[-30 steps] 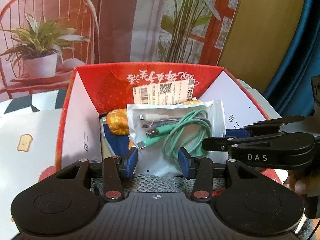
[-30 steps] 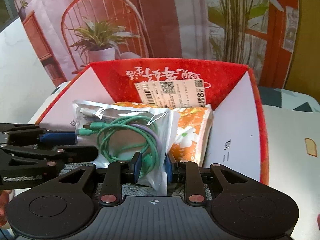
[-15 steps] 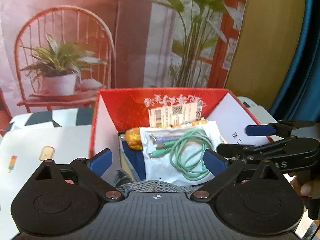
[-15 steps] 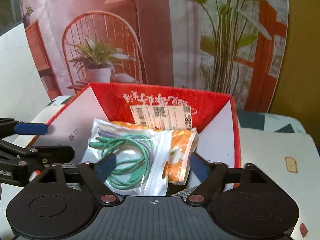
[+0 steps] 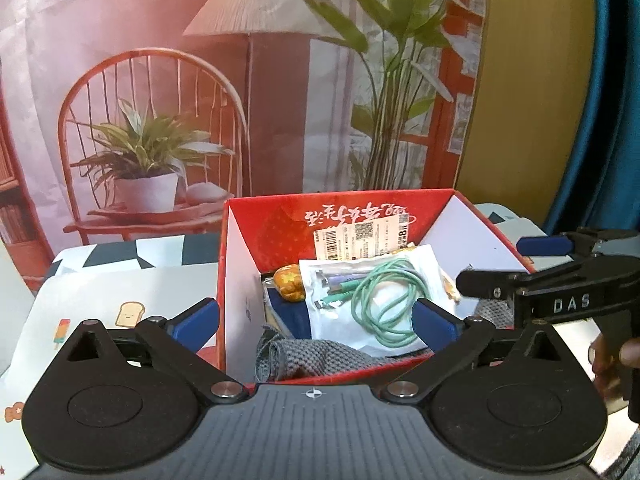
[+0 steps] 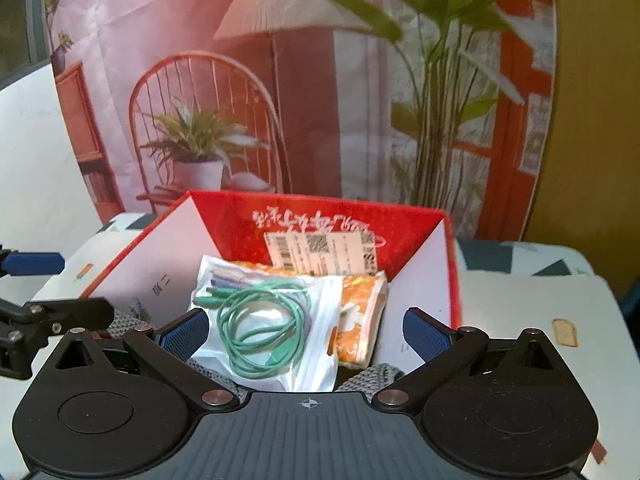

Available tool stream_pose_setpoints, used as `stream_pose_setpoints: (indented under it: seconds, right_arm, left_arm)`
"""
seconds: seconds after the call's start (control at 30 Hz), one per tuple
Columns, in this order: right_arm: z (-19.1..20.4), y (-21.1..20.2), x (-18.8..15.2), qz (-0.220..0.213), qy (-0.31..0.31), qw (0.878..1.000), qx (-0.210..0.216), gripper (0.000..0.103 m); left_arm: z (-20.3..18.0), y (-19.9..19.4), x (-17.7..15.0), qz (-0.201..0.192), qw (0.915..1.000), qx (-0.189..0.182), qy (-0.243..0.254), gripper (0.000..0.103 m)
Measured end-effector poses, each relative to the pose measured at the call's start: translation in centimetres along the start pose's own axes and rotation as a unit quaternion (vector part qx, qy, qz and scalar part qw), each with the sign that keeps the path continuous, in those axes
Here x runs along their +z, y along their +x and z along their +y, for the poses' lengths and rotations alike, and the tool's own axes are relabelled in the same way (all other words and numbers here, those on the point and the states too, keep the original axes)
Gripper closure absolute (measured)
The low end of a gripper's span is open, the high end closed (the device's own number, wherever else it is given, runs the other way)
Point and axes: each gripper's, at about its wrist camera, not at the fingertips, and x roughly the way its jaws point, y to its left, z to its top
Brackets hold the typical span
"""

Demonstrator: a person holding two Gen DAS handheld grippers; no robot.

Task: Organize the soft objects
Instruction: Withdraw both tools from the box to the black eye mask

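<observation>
A red box (image 5: 280, 236) (image 6: 240, 220) stands open on the table. Inside it lies a clear bag of green cables (image 5: 380, 304) (image 6: 264, 320) on top of an orange flowered packet (image 6: 360, 312) (image 5: 288, 286), a dark blue item (image 5: 296, 316) and a grey knitted cloth (image 5: 312, 360) (image 6: 368, 376) at the near side. My left gripper (image 5: 316, 320) is open and empty, above the box's near edge. My right gripper (image 6: 306, 330) is open and empty, above the bag. The right gripper also shows at the right edge of the left wrist view (image 5: 536, 264).
The table carries a white cloth with toast and popsicle prints (image 5: 128, 312) (image 6: 564, 332). A printed backdrop with a chair, plant and lamp (image 5: 160, 120) hangs behind the box. A blue curtain (image 5: 608, 100) is at the far right.
Both grippers opened and pulled back and up from the box. The right gripper let go of the cable bag, which now lies in the box.
</observation>
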Motion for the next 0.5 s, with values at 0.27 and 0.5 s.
stream_pose_setpoints:
  seconds: [0.27,0.5]
  right_arm:
    - [-0.1,-4.2,-1.7,-0.025,0.018,0.999,0.008,0.0]
    - [0.7,-7.5,-5.2,-0.04,0.027,0.999,0.011,0.0]
  left_arm:
    - [-0.4,-4.1,-2.7,-0.014,0.9998,-0.01,-0.01,0.0]
    - [-0.5,-5.6,-7.2,0.007,0.9997,0.008,-0.022,0.0]
